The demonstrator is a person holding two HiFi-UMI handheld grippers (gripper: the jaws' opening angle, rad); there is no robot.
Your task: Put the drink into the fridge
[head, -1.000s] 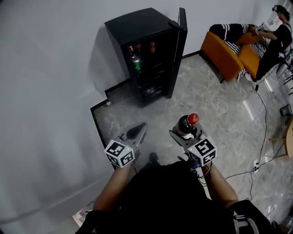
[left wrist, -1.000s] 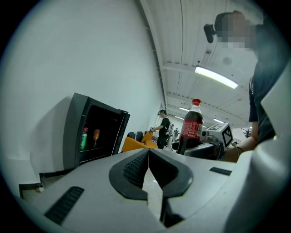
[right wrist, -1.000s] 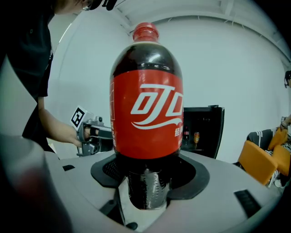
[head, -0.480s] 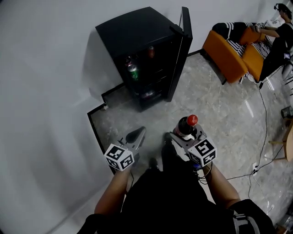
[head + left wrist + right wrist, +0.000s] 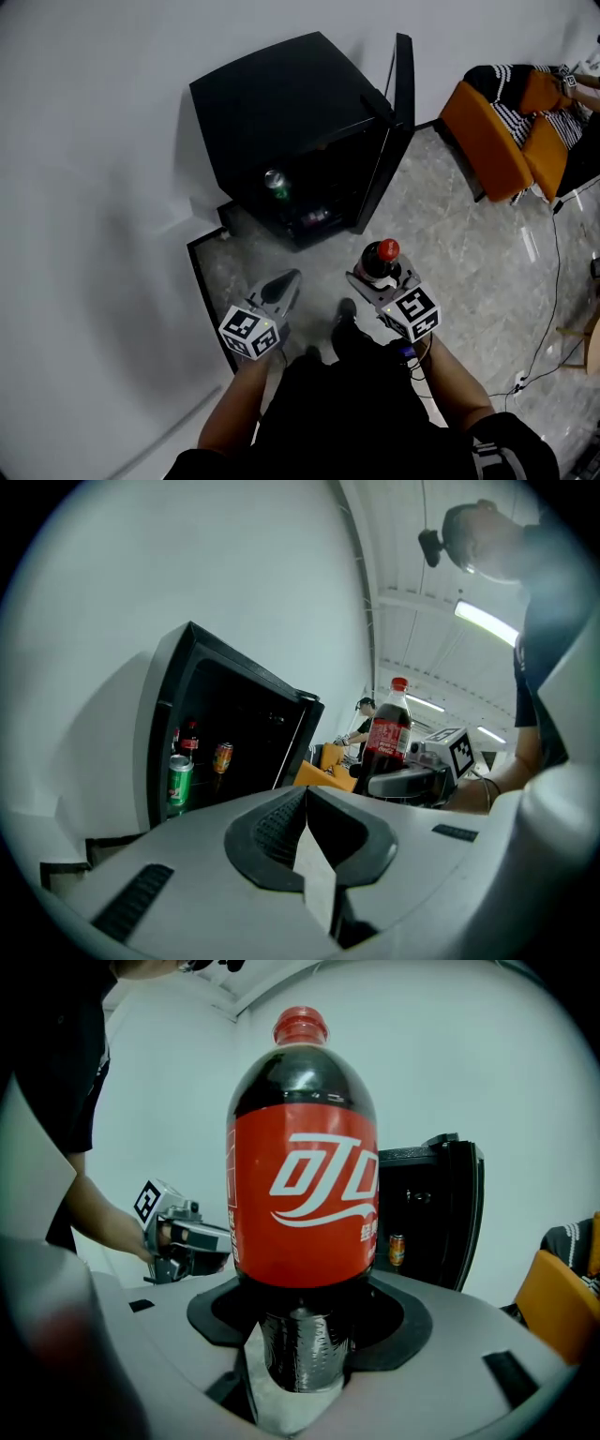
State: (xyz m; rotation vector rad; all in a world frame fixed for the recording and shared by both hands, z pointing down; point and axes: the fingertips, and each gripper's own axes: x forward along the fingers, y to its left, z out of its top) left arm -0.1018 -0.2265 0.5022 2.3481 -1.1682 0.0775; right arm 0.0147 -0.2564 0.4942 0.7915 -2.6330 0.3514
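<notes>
Drink bottle (image 5: 302, 1194): one, dark cola with red label and red cap; off the floor, in front of the fridge's open side, well apart from it.
Long axis: upright, cap on top, lower body down between the jaws.
Right gripper (image 5: 298, 1354): clamped on the bottle's lower body, pads pressed against both sides.
Left gripper (image 5: 305, 836): jaws pressed together, nothing between them; alongside the right one, about as far from the fridge.
Fridge (image 5: 281, 122): one, black, low, against the white wall; ahead of the bottle and a little to the left.
Fridge door (image 5: 401, 103): swung wide open on the fridge's right edge; opening unobstructed.
Key relation: bottle out in front of the opening, nearer the door side than the wall side; judged a forward, slightly leftward carry, likely with a drop in height, since the shelves sit low.
Count inside fridge, left gripper view: green can (image 5: 178, 780), small dark bottle (image 5: 190, 742), orange can (image 5: 222, 757), three in all; further items on a lower shelf, too small to count.
Nearer arm: right, already loaded; left free if needed.
Risk, judged: tall bottle may catch a shelf edge if kept fully upright.
</notes>
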